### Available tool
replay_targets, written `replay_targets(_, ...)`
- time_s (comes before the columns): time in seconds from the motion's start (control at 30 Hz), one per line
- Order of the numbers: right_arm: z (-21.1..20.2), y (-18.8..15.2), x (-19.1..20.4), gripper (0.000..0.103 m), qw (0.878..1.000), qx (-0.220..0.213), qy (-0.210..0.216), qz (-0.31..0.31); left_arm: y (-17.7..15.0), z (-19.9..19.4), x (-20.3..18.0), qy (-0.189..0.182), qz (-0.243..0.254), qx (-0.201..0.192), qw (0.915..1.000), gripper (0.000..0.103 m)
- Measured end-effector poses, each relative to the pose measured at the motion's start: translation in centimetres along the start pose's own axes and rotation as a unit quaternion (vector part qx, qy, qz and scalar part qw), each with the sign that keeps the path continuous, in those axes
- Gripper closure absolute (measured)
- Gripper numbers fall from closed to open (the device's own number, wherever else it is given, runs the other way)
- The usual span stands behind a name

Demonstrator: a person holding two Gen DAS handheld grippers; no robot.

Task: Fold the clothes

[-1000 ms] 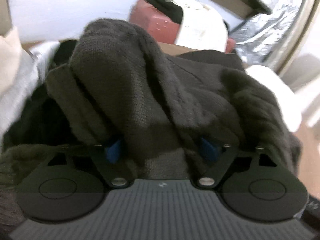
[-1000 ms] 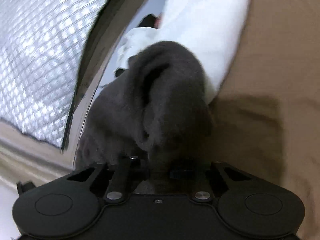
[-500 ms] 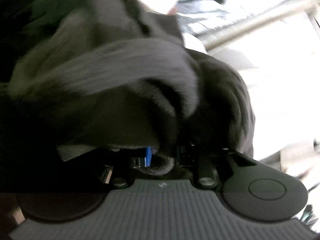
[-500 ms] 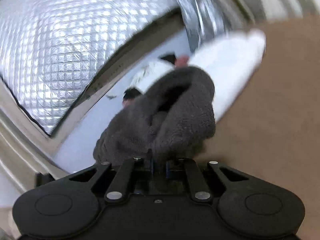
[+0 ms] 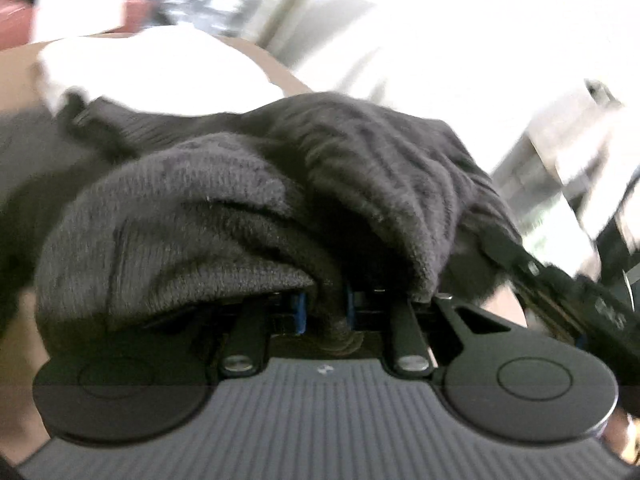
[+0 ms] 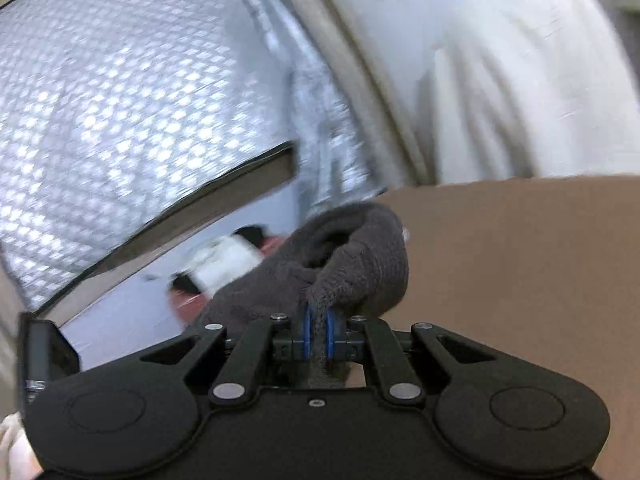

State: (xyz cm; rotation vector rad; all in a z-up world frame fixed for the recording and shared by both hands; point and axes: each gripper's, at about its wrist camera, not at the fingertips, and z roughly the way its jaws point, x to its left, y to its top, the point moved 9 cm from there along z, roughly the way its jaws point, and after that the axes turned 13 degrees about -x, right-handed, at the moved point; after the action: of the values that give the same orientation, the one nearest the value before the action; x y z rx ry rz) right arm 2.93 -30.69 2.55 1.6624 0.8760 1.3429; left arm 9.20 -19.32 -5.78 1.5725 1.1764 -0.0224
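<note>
Between both pairs of tongs, a dark grey knit sweater is bunched up above the brown tabletop. Ribbed, fuzzy knit, thick folds, no flat panel showing. The left gripper has a wad of it between its blue pads, jaws closing, fabric pressed in the gap. The right gripper is clenched on a narrow twist of the same sweater, blue pads squeezing it on both sides, and a loop of knit stands up just past the tips.

Left wrist view only: the sweater fills most of the frame and drapes over the fingers; a white garment lies behind it on the table; the other tool, black, cuts in at the right edge, fabric on it. Heavy blur, background washed out white.

Right wrist view only: a quilted silver foil panel fills the upper left, a dark-edged ledge runs below it, pale cloth hangs at upper right. A small white and red heap sits far back, blurred, cannot tell what it is. A bit of a hand shows at lower left.

The tabletop to the right of the right gripper is bare brown surface out to its far edge. The table edge in the left view runs just behind the white garment.
</note>
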Motion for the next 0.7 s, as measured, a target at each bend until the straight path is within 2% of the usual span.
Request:
replay_targets(0.1,-2.4,4.2,-3.7,0.093,0.999,-0.034,-0.038,0.007,0.9,2.2,-5.5,-0.025,0.050,0.010,0.9984,0.087)
replay_targets(0.2,-4.0,7.6,-7.2,0.093,0.995,-0.060,-0.076,-0.014,3.9,2.9,-10.5,-0.041,0.117,-0.025,0.9919,0.087)
replay_targets(0.27,-4.4,8.3,-10.3,0.092,0.990,-0.053,-0.122,-0.052,2.7,4.5,-13.4,-0.071,0.139,-0.011,0.9877,0.085)
replay_targets(0.3,-4.3,7.8,-12.7,0.087,0.985,-0.037,-0.158,-0.062,0.9,4.8,-14.6,-0.086,0.139,0.009,0.9865,0.082)
replay_targets(0.33,-4.0,6.6,-15.0,0.081,0.979,-0.009,-0.191,-0.074,-0.9,5.8,-14.6,-0.090,0.139,0.026,0.9858,0.080)
replay_targets(0.37,-3.8,5.3,-17.3,0.076,0.971,0.019,-0.223,-0.086,-2.7,7.2,-13.9,-0.077,0.147,0.040,0.9854,0.080)
replay_targets(0.4,-3.9,3.8,-19.5,0.069,0.962,0.038,-0.253,-0.099,-4.4,8.2,-13.0,-0.050,0.171,0.052,0.9826,0.078)
replay_targets(0.43,-4.0,2.2,-21.6,0.069,0.951,0.057,-0.284,-0.111,-6.0,9.0,-11.7,-0.019,0.205,0.062,0.9767,0.078)
replay_targets(0.5,-4.6,-0.7,-24.0,0.069,0.947,0.092,-0.295,-0.092,-8.3,10.0,-9.3,0.027,0.268,0.071,0.9605,0.076)
replay_targets(0.53,-4.9,-2.1,-25.1,0.069,0.944,0.110,-0.301,-0.083,-9.0,10.2,-8.3,0.044,0.281,0.082,0.9553,0.074)
replay_targets(0.57,-5.0,-3.1,-25.5,0.069,0.946,0.121,-0.292,-0.070,-9.5,10.4,-7.1,0.060,0.287,0.095,0.9512,0.073)
replay_targets(0.6,-4.9,-3.4,-25.5,0.069,0.948,0.125,-0.285,-0.064,-9.6,10.4,-5.9,0.071,0.284,0.105,0.9504,0.072)
replay_targets(0.67,-4.8,-3.8,-25.6,0.068,0.952,0.132,-0.271,-0.051,-8.6,10.0,-5.0,0.069,0.250,0.103,0.9603,0.067)
replay_targets(0.7,-4.9,-3.6,-25.7,0.064,0.956,0.131,-0.260,-0.042,-8.1,9.9,-5.0,0.062,0.238,0.092,0.9650,0.060)
